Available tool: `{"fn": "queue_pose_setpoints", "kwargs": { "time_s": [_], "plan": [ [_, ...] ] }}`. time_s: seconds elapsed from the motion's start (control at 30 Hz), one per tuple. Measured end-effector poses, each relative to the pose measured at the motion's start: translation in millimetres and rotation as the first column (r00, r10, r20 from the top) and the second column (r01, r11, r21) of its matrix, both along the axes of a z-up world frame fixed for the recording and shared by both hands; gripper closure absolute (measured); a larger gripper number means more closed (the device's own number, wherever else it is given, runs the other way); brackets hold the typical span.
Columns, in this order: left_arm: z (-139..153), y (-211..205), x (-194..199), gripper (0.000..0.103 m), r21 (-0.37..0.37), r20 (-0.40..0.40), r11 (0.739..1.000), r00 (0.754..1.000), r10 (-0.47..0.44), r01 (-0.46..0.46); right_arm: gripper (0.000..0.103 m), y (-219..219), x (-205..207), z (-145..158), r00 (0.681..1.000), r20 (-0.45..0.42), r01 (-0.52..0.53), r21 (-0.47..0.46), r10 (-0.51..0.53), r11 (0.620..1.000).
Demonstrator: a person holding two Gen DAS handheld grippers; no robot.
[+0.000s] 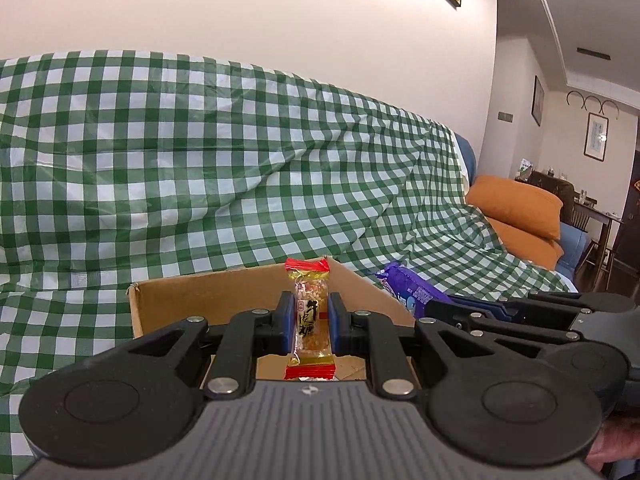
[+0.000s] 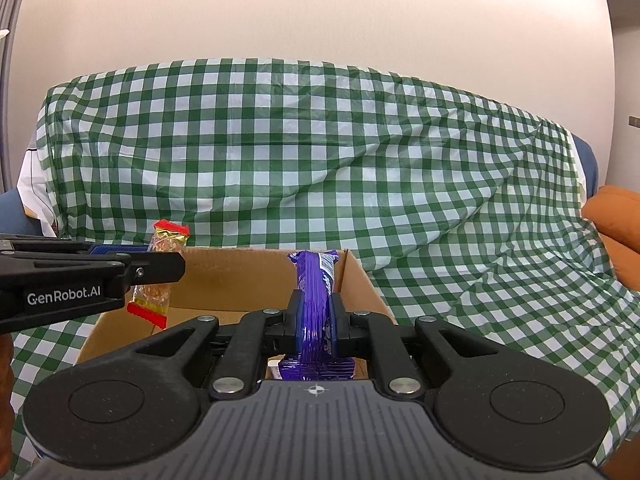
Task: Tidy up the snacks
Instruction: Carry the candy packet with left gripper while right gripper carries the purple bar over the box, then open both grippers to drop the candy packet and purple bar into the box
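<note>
Green-checked cloth (image 1: 240,152) drapes sofa below plain wall (image 1: 280,12).

"GenRobot.AI" on the left gripper (image 2: 160,268); "牛皮糖" on the candy wrapper (image 1: 309,322).

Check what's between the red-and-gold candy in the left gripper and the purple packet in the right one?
Nothing solid. In the right wrist view, the candy and purple packet hang apart; only the cardboard box back wall shows behind that gap.

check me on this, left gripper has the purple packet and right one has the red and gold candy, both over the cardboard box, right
Swapped. The left gripper holds the red and gold candy, as the left wrist view shows, and the right gripper holds the purple packet. Both are over the cardboard box.
</note>
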State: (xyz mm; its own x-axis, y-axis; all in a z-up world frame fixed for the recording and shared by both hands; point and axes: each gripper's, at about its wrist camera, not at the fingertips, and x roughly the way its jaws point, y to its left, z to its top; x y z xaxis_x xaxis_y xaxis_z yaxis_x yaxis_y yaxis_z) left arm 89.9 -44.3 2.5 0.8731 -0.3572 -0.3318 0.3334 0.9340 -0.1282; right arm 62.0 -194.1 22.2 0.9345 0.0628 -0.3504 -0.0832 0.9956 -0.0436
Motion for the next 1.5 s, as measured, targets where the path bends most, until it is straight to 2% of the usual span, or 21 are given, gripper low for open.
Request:
{"fn": "queue_pose_setpoints", "kwargs": {
  "time_s": [1.5],
  "plan": [
    [2.8,-0.7,0.3,0.085,-0.007,0.01,1.0,1.0,0.006,-0.006,0.091,-4.0,3.5,0.1,1.0,0.005,-0.001,0.004,0.001,1.0]
  ]
}}
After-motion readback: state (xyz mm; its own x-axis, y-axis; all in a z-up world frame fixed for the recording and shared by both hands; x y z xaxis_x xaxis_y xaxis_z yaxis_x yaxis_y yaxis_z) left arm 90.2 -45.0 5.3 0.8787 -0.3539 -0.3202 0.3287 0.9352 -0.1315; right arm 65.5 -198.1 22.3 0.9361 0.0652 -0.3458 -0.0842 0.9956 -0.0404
